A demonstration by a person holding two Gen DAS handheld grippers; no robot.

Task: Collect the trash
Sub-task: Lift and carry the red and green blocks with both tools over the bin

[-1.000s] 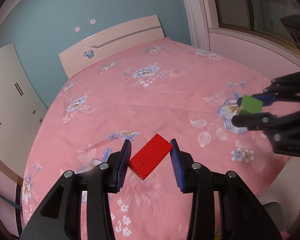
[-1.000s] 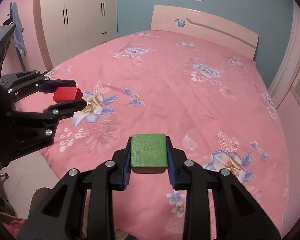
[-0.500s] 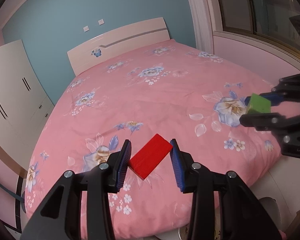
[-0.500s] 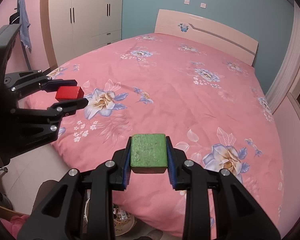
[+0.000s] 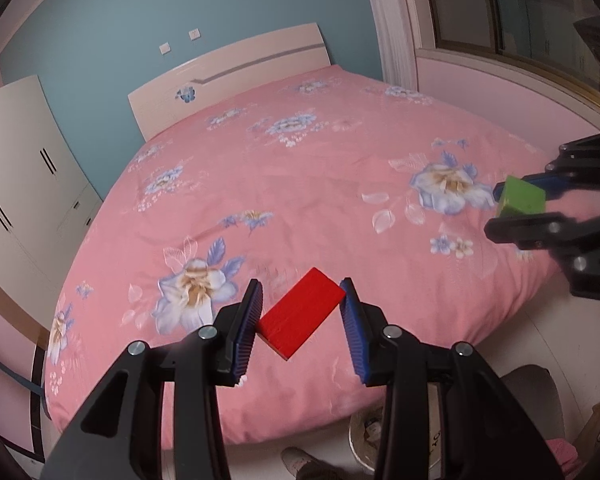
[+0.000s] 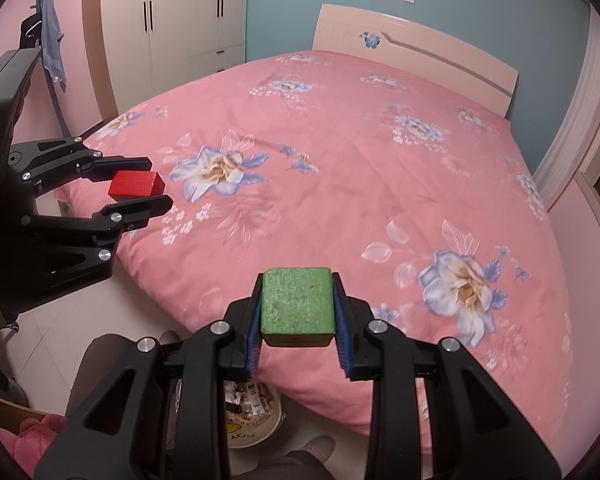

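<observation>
- Left gripper (image 5: 302, 314) is clamped on the red block (image 5: 300, 314), which sits skewed between the pads, long axis running diagonally up to the right.
- Right gripper (image 6: 298, 308) is squeezed onto the green block (image 6: 298, 306), held square, top face to the camera.
- Both loads hang past the foot of the pink bed (image 6: 340, 160), over the floor edge.
- The bin (image 6: 256, 420) is the key: it sits on the floor right under the right gripper, below the green block.
- From the left gripper the bin (image 5: 366, 436) lies down and to the right.
- My read: the right hand is nearer, so green likely drops first.
</observation>
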